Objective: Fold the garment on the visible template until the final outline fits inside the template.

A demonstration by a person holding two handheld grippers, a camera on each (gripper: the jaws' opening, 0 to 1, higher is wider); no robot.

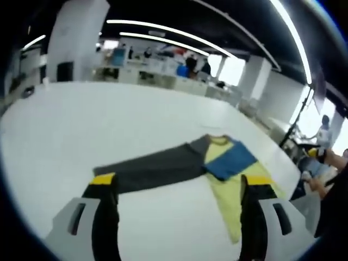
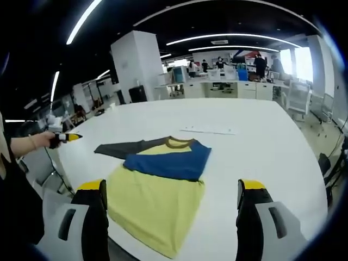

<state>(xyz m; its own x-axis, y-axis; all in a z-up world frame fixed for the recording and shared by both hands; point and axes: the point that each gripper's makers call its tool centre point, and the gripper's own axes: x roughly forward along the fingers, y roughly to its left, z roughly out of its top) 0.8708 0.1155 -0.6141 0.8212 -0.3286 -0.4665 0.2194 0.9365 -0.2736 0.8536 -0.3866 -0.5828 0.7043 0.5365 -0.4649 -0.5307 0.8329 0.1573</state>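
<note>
Yellow, blue and grey fabric makes up the shirt, which lies flat on the white tabletop ahead of both hand-held grippers. In the right gripper view, the blue sleeve is folded across the yellow body, while the grey sleeve reaches out sideways beyond the left jaw. In the left gripper view, the shirt sits between and beyond the jaws, its grey sleeve stretching past the left jaw. Left hand-held gripper: jaws spread wide, nothing between them, clear of the cloth. Right hand-held gripper: likewise spread and empty, hovering near the hem. No template outline can be made out on the tabletop. Judged progress: one sleeve folded; the grey sleeve and the lengthwise folds of the body appear left to do.
</note>
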